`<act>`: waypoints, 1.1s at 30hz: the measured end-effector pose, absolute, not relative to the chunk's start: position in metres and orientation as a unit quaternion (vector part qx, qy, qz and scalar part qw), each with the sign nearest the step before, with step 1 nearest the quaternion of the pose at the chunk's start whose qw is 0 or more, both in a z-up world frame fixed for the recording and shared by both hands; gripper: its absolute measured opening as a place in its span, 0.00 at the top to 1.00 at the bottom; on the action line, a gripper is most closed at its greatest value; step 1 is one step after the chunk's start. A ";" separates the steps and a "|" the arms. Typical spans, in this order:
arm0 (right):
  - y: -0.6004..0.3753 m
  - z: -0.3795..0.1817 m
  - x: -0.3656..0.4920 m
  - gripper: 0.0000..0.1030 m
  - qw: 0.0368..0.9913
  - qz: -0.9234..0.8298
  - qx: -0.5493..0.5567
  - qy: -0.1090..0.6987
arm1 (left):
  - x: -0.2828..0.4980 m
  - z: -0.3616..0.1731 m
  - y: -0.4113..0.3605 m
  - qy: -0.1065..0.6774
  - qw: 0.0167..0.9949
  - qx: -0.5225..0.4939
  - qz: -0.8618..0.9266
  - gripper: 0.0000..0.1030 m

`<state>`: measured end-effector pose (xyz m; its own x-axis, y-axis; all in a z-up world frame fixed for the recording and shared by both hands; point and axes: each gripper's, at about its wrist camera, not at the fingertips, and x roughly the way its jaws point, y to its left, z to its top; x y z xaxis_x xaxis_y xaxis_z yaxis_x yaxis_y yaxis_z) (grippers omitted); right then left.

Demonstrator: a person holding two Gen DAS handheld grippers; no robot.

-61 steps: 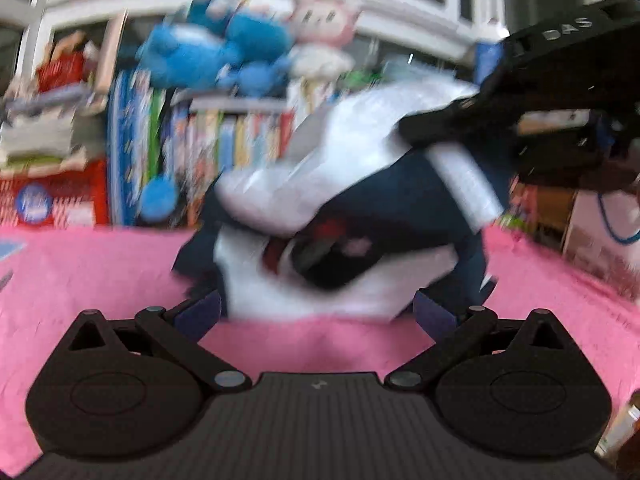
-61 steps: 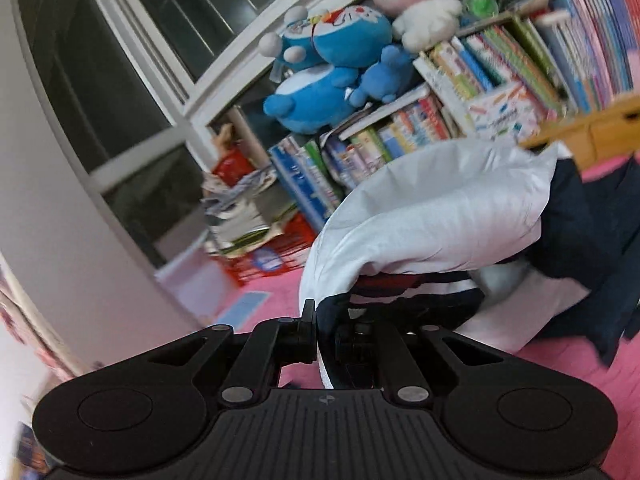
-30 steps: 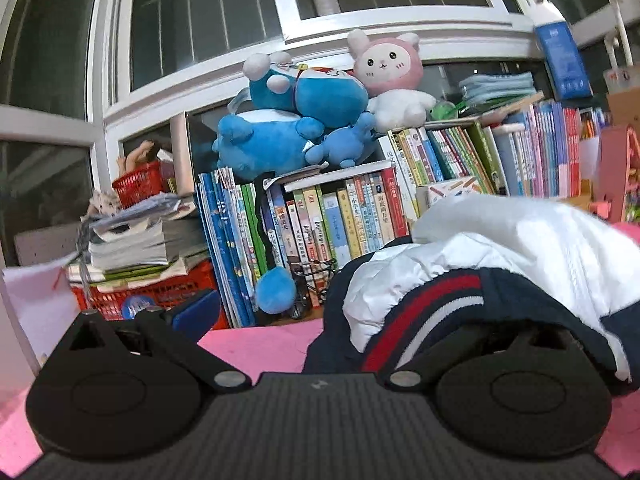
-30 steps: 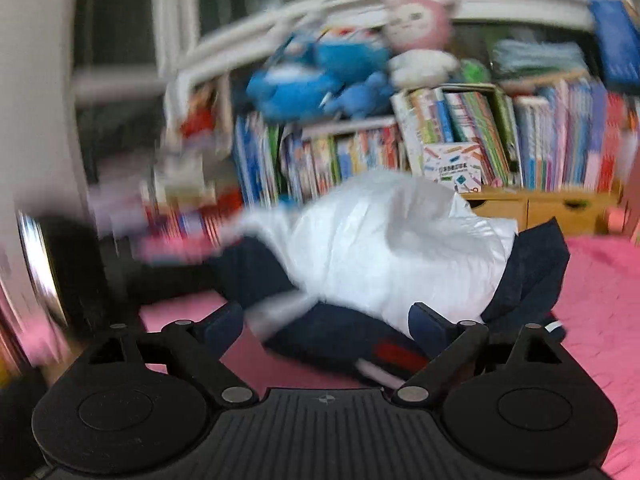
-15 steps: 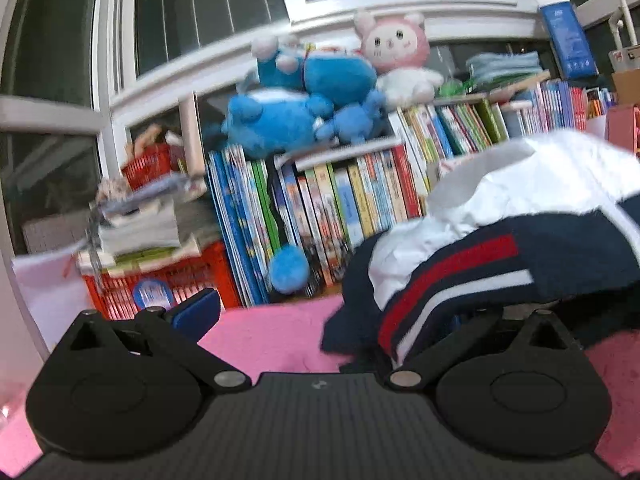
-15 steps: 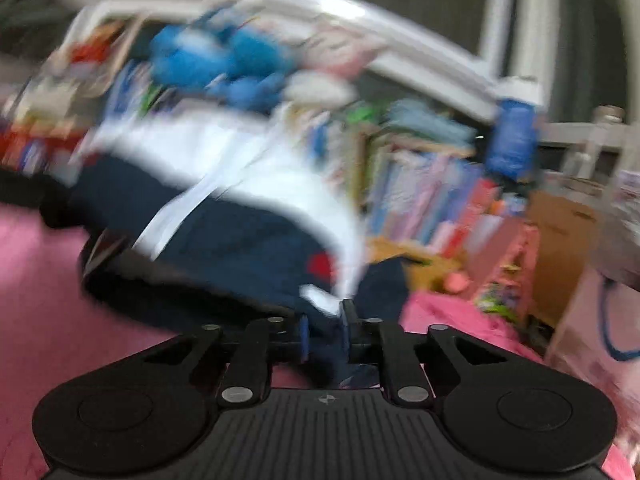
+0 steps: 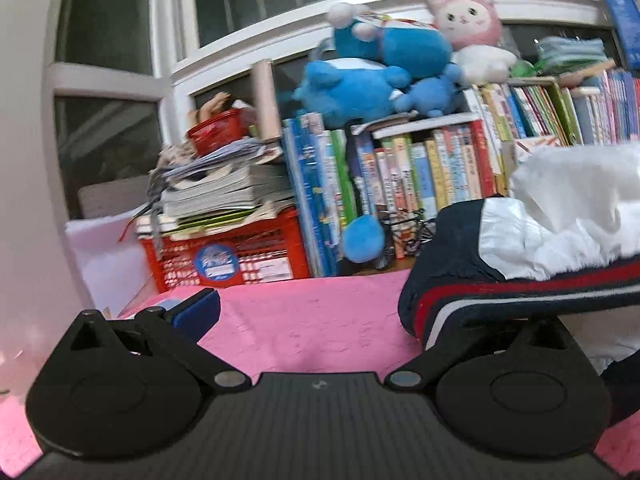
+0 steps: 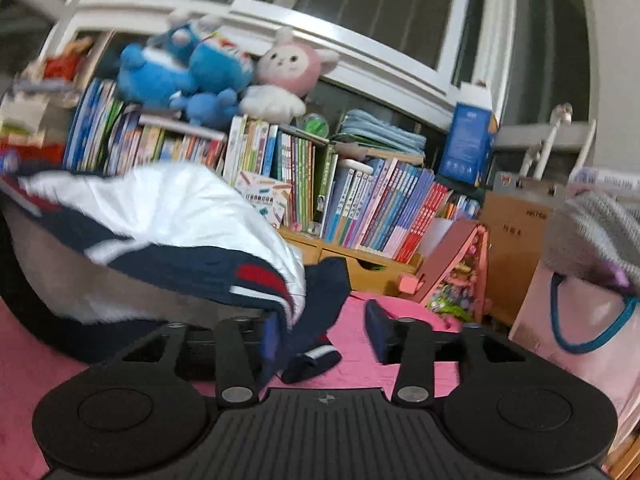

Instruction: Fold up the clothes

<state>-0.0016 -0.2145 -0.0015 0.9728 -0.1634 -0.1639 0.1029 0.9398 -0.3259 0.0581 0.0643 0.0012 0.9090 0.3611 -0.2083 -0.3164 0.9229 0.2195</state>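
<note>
A white and navy jacket (image 7: 560,240) with red and white stripes lies bunched on the pink cloth (image 7: 304,320). In the left wrist view it sits at the right and drapes over my left gripper's right finger, hiding it. My left gripper (image 7: 320,316) is open and empty; its blue left pad (image 7: 196,312) shows. In the right wrist view the jacket (image 8: 168,224) fills the left side. My right gripper (image 8: 320,332) is open, and a navy cuff (image 8: 316,356) hangs loose between its fingers, against the left pad.
A bookshelf (image 8: 360,208) with plush toys (image 7: 380,68) runs along the back. A red crate (image 7: 228,256) with stacked papers stands at the left. A pink bag with blue handle (image 8: 580,320) and a cardboard box (image 8: 516,240) stand at the right.
My right gripper was shut on the jacket's edge half a second ago and now stands open. The left gripper stays open and has swung slightly left, the jacket now further right in its view.
</note>
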 end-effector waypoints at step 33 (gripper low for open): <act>-0.190 -0.043 -0.056 0.08 0.965 0.059 -0.178 0.183 | -0.010 -0.027 0.101 0.208 0.957 0.107 0.172 0.00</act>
